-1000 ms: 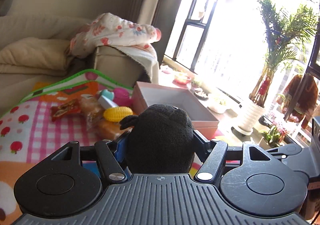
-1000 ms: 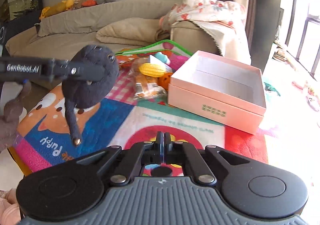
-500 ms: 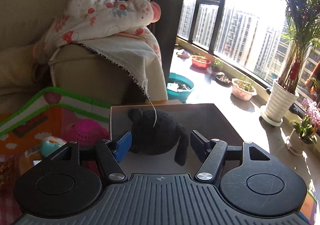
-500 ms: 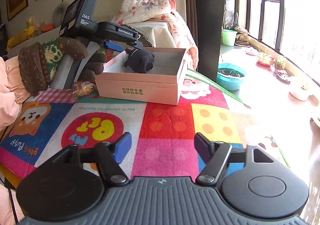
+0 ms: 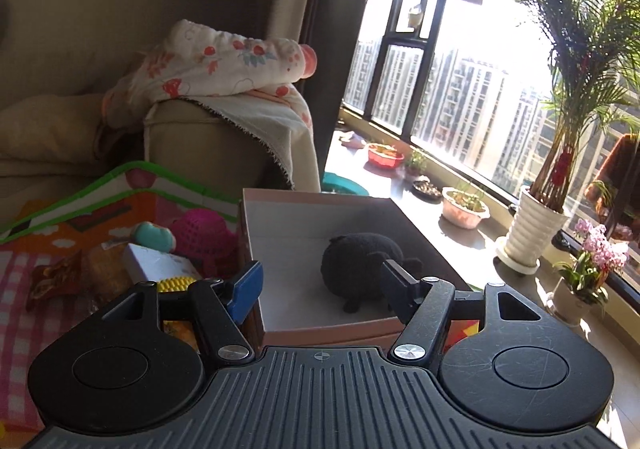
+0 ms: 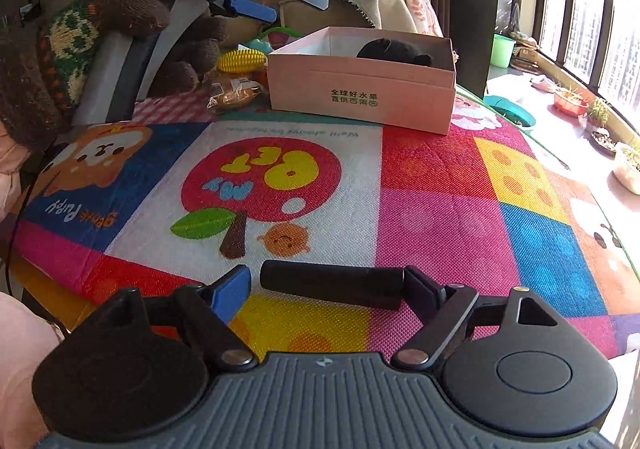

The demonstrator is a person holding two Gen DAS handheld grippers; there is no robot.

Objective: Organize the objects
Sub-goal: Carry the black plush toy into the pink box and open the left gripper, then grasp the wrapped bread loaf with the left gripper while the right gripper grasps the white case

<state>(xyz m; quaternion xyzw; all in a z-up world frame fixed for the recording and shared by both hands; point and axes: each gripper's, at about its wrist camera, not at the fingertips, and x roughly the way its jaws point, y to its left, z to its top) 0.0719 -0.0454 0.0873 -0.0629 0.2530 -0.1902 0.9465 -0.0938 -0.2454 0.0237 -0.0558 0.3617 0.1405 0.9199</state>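
Note:
A black plush toy (image 5: 362,269) lies inside the open pink box (image 5: 320,333); it also shows in the right wrist view (image 6: 394,49) in the box (image 6: 360,93). My left gripper (image 5: 322,281) is open and empty, just above the box's near edge; it shows in the right wrist view (image 6: 294,7) raised left of the box. My right gripper (image 6: 328,285) is open, low over the mat, with a black cylinder (image 6: 332,285) lying crosswise between its fingers, untouched on the left side.
Left of the box lie a yellow corn toy (image 6: 242,61), wrapped bread (image 6: 234,95), a pink ball (image 5: 204,229) and a small white box (image 5: 160,261). A sofa with a flowered blanket (image 5: 208,69) stands behind. Potted plants (image 5: 536,233) line the window sill.
My left gripper has let the plush go and drawn back from the box. My right gripper has dropped lower to the mat, and the black cylinder now lies between its fingers.

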